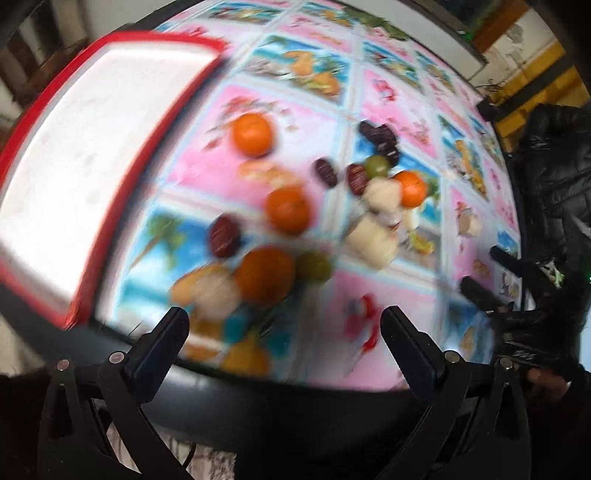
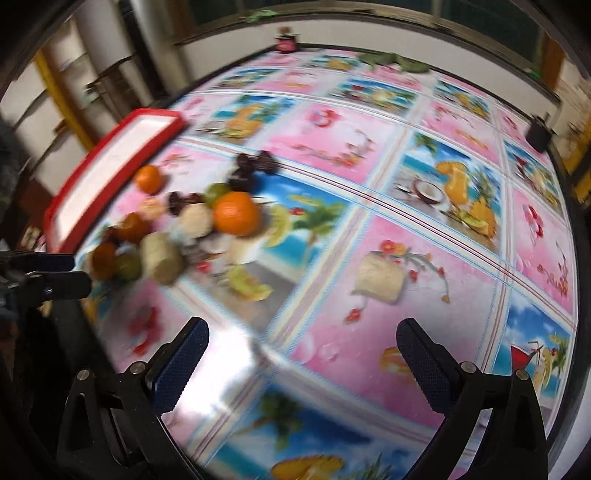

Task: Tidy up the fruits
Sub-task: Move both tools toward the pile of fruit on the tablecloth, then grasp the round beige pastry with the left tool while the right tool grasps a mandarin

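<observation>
Both grippers, left (image 1: 284, 325) and right (image 2: 303, 339), gape wide with nothing held. Fruit (image 1: 291, 206) lies loose on the cloth (image 2: 369, 155) beside the tray (image 1: 92, 147) (frames blurred).

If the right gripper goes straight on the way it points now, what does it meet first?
Probably the bare tablecloth: the right gripper is open, and the fruit pile lies off to its left.

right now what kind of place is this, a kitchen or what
Probably a home dining or living room rather than a lab: a round table under a printed tropical-drink oilcloth, loose tangerines, and a windowsill behind.
</observation>
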Demonstrator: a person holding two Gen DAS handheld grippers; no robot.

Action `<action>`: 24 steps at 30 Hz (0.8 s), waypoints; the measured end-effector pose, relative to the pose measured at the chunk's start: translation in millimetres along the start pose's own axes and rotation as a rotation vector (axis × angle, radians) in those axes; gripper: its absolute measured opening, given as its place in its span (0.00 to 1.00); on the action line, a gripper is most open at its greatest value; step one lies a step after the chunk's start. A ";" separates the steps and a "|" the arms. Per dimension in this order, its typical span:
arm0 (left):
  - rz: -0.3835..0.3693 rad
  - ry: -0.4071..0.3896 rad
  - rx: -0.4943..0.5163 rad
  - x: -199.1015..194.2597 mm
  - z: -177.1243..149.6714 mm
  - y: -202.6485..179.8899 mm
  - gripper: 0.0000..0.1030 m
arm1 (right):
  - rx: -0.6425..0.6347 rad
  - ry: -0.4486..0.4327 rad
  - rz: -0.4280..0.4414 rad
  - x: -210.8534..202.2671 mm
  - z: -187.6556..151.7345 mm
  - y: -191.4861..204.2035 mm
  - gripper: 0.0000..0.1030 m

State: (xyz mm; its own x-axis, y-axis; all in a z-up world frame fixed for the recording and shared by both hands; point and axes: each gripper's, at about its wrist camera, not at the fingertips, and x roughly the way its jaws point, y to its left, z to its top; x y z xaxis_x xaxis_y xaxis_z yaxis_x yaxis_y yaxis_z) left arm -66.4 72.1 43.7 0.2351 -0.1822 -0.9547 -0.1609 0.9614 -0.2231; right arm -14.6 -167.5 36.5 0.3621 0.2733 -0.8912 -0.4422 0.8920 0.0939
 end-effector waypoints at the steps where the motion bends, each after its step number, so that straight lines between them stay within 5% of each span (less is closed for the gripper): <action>1: 0.002 0.006 -0.004 -1.0 -2.9 4.7 1.00 | -0.029 0.002 0.016 -4.0 1.9 6.8 0.99; 13: 0.007 -0.023 -0.047 -12.5 -2.3 35.9 1.00 | -0.196 0.015 0.142 -3.6 20.9 59.5 0.73; 20: 0.000 0.014 0.007 0.0 -3.4 34.2 0.68 | -0.254 0.040 0.197 3.4 23.9 79.7 0.57; 24: -0.001 0.002 0.000 0.5 -1.5 37.0 0.67 | -0.256 0.054 0.217 8.4 29.7 87.1 0.52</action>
State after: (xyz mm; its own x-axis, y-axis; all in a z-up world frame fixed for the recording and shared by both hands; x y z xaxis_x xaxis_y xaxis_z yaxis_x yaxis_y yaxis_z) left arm -73.7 107.2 34.6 0.2336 -0.1833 -0.9549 -0.1606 0.9613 -0.2238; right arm -25.7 -76.8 50.4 0.1960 0.4210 -0.8856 -0.6986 0.6937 0.1751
